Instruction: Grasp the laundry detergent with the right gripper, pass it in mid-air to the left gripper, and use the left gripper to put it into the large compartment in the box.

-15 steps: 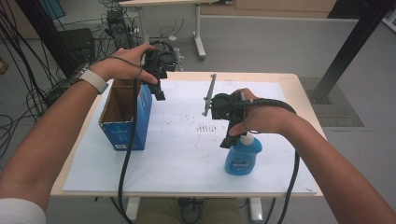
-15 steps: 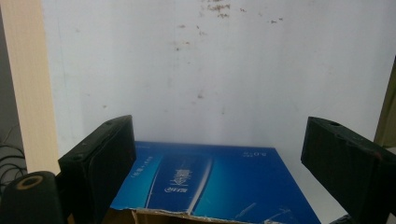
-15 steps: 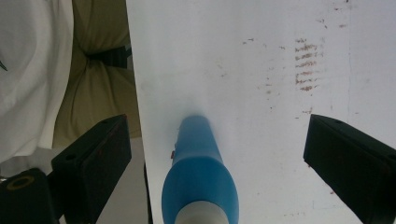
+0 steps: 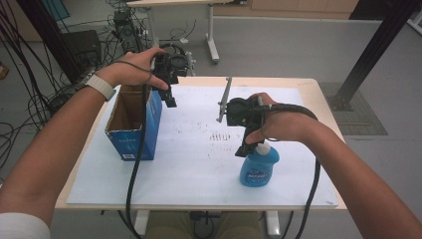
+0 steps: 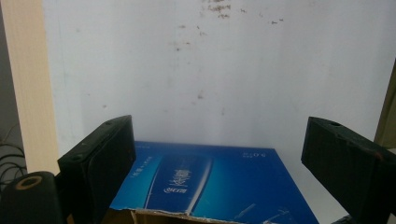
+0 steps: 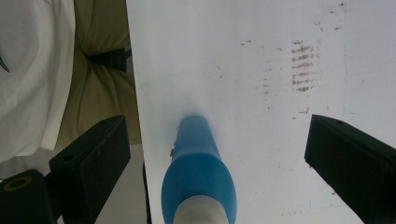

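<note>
1. Blue plastic bottle with a white cap (image 4: 259, 168): in the high view it stands upright at the lower right of the white sheet covering the desk (image 4: 199, 169), well apart from the open blue cardboard box (image 4: 133, 124) at the left. The right hand-held gripper (image 4: 247, 148) hangs just above the bottle's cap, pointing down. The left hand-held gripper (image 4: 170, 101) hovers at the upper left, over the box's far corner.

2. In the left gripper view, the left hand-held gripper (image 5: 224, 163) has its jaws spread wide with nothing between them. The blue printed side of the box (image 5: 205, 182) and its torn cardboard rim sit at the bottom centre, with the white sheet above.

3. In the right gripper view, the right hand-held gripper (image 6: 219, 158) is also spread wide. The bottle (image 6: 198, 177) rises from the bottom centre between the jaws, cap nearest the camera, with clear gaps on both sides; neither pad touches it. Brown smudges (image 6: 303, 65) mark the sheet at the upper right.

4. Handling, as a judgement: the bottle looks like smooth, slightly squeezable plastic, so it may slip or dent under a hard pinch, and its weight depends on a fill level I cannot tell. The narrower neck just under the cap looks like the best place to grip.
</note>
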### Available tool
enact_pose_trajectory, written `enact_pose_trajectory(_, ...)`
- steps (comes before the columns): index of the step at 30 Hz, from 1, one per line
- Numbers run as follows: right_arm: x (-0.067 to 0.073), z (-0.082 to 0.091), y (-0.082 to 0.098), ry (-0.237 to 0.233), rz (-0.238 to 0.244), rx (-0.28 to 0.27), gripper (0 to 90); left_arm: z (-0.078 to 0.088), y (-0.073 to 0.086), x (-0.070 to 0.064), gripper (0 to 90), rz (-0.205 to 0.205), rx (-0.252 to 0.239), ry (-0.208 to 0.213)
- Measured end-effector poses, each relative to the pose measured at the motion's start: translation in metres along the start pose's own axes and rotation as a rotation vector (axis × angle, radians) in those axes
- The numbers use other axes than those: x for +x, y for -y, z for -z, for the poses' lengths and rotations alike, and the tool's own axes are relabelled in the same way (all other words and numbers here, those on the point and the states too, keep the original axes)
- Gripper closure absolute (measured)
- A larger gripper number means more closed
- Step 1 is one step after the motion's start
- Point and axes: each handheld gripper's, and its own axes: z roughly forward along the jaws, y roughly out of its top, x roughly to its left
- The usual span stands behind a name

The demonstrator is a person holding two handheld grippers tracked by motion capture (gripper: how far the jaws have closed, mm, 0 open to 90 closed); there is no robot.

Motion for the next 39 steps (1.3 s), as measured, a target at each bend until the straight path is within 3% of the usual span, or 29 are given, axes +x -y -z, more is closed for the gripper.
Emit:
enact_pose_trajectory(19,0.003,0.015,0.011,0.026,-0.002,-0.045,5.3,0.001,-0.001,-0.002,10.3,0.011,-0.010,-0.006)
enact_pose_trajectory(39,0.006,0.019,0.018,0.030,-0.002,-0.049,4.5,0.001,0.000,-0.004,10.1,0.016,-0.011,-0.012)
